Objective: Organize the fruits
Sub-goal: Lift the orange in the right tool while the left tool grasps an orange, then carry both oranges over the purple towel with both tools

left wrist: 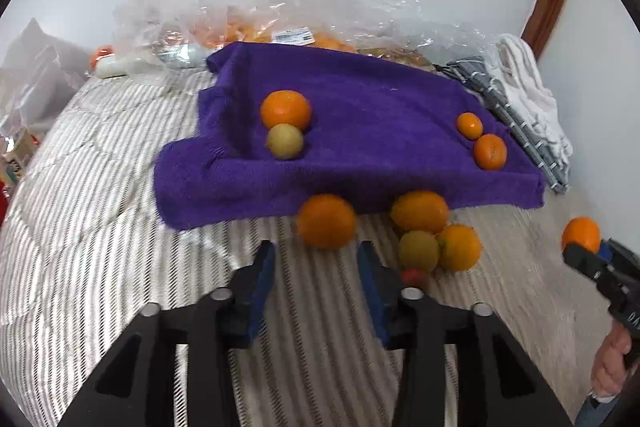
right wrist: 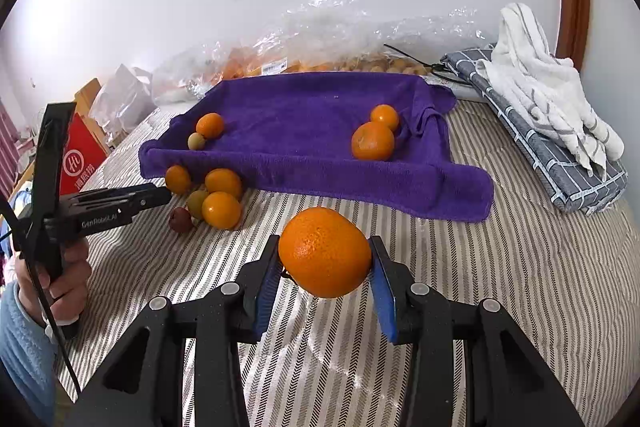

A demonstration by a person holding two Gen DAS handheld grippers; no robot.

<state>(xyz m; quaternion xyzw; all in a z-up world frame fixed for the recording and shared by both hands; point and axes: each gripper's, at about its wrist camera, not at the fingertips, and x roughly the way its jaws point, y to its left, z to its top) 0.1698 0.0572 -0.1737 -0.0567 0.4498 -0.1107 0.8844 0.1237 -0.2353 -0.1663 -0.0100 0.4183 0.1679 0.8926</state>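
Right gripper [right wrist: 325, 259]: jaws closed on a large orange [right wrist: 325, 253], blue pads pressed to both of its sides, fruit lifted clear of the striped bedspread [right wrist: 500, 287]. In the left wrist view the same orange [left wrist: 581, 233] sits at the frame's right edge, half hidden behind the gripper's black finger; the hand [left wrist: 608, 367] under it is cut off.

Left gripper [left wrist: 316, 259]: jaws part open, nothing between the pads, only bedspread showing in the gap. Just beyond the tips lies a loose orange [left wrist: 326, 221], blurred; can't tell whether it touches either fingertip. From the right wrist view the left gripper [right wrist: 160, 197] shows side-on, tips by the fruit pile, so its opening isn't readable there.

Pile beside the left gripper: two oranges [left wrist: 420, 211] [left wrist: 460, 247], a greenish-yellow fruit [left wrist: 418, 251] touching both, and a small dark red fruit [right wrist: 181, 219], mostly hidden behind the finger in the left view.

Behind that, a purple towel [right wrist: 304, 131] with raised folded edges. On it at left, an orange [left wrist: 285, 109] touching a small yellow-green fruit [left wrist: 285, 141]; at right, two small oranges [left wrist: 490, 151] [left wrist: 469, 125] touching.

Far side, against the wall: crumpled clear plastic bags [right wrist: 340, 39] with orange fruit inside, contents hard to make out. At right, a white towel [right wrist: 536, 75] heaped on folded grey checked cloth [right wrist: 560, 163]. A red carton [right wrist: 78, 155] at left, partly blocked by the left gripper.
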